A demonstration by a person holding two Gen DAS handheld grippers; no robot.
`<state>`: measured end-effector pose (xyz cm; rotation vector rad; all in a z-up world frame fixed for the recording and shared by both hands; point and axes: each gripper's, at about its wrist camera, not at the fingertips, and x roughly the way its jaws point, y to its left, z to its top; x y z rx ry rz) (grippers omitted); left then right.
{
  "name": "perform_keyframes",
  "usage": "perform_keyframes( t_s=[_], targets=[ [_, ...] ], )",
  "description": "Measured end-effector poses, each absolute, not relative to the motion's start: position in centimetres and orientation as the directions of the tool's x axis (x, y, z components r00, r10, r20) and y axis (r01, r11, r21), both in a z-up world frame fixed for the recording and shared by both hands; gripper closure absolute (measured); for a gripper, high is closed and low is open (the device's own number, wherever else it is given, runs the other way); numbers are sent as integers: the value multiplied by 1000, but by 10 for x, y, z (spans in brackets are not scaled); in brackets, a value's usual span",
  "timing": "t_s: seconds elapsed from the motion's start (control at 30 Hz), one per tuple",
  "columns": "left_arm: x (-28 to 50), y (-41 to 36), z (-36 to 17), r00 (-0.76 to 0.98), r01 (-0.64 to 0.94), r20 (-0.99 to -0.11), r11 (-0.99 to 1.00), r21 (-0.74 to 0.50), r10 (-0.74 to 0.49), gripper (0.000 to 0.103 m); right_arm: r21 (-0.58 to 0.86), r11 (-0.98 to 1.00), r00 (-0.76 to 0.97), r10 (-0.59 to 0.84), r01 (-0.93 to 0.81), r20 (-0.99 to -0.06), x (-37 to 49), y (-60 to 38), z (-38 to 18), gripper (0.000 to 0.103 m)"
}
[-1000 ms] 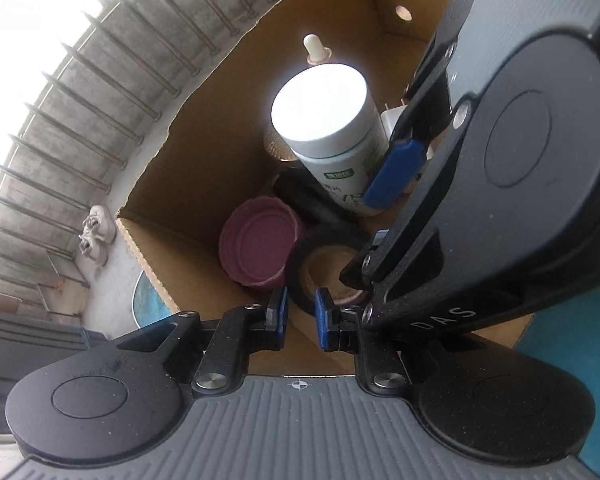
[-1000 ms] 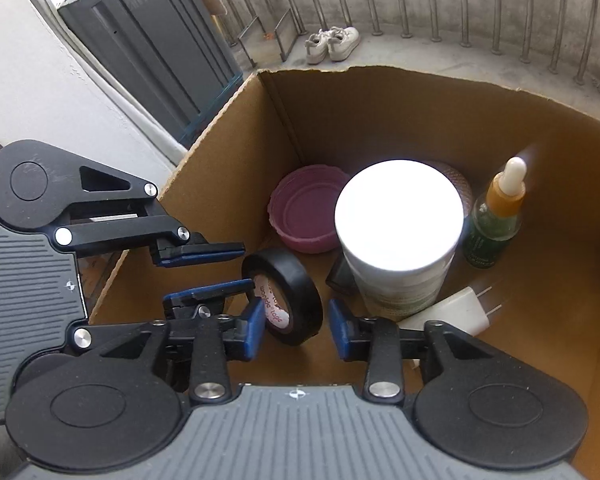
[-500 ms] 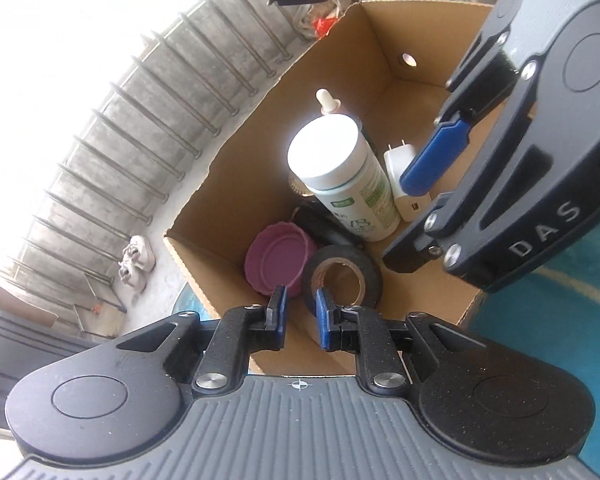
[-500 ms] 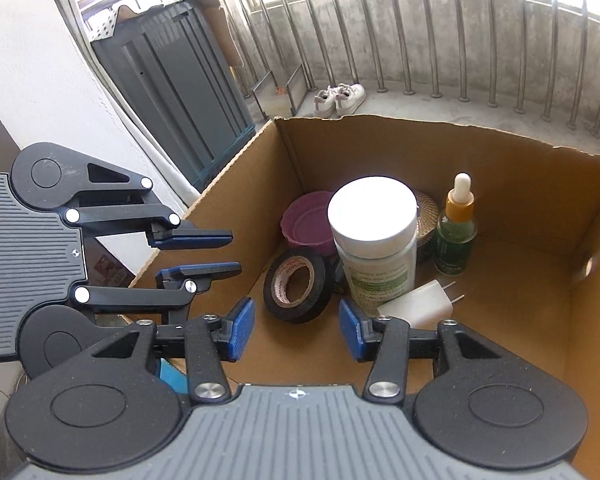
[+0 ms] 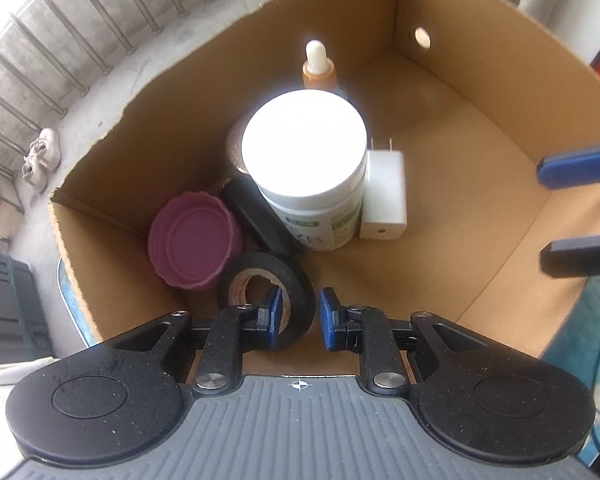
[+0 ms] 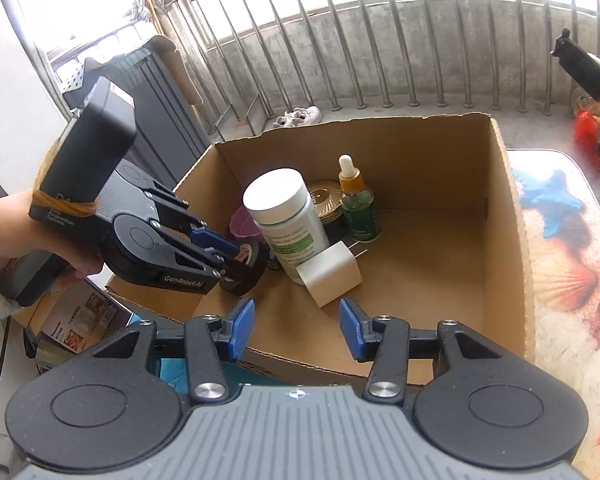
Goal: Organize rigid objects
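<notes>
My left gripper (image 5: 299,317) jaws opening around black tape roll (image 5: 266,286) wall in cardboard box (image 5: 480,184); right gripper (image 6: 296,330) open, empty.

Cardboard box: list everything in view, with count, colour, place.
cardboard box: 1, brown, on table
jar: 1, white-lidded, box middle
dropper bottle: 1, green, behind jar
charger plug: 1, white, beside jar
tape roll: 1, black, near-left corner
scalloped dish: 1, purple, beside tape roll
ridged dish: 1, gold, behind jar
shoes: 2, white, by railing
left gripper: 1, black, blue pads, jaws opening, tape roll's wall between
right gripper: 1, black, open, empty, over near edge
</notes>
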<state>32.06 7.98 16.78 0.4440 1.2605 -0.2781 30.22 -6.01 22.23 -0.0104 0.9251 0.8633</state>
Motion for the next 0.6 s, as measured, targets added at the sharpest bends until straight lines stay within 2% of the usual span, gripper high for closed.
perform_keyframes(
  t_s=[0.17, 0.23, 0.37, 0.47, 0.53, 0.6],
  targets=[
    [323, 76, 136, 202, 463, -960, 845, 266, 192, 80, 349, 674, 296, 649, -652, -700, 307, -66, 214, 53],
    [319, 75, 135, 204, 476, -957, 834, 279, 204, 80, 351, 673, 288, 647, -651, -706, 308, -65, 211, 53],
    [312, 78, 145, 225, 456, -957, 848, 271, 185, 79, 358, 676, 289, 648, -645, -704, 308, -66, 208, 53],
    [302, 87, 164, 281, 409, -949, 876, 255, 145, 67, 346, 677, 298, 645, -650, -703, 305, -65, 209, 53],
    [290, 89, 180, 324, 392, -939, 888, 241, 112, 66, 329, 683, 315, 639, -653, -702, 303, -65, 211, 53],
    [272, 90, 198, 399, 365, -913, 899, 243, 84, 57, 323, 684, 334, 644, -654, -688, 300, -68, 214, 53]
  ],
)
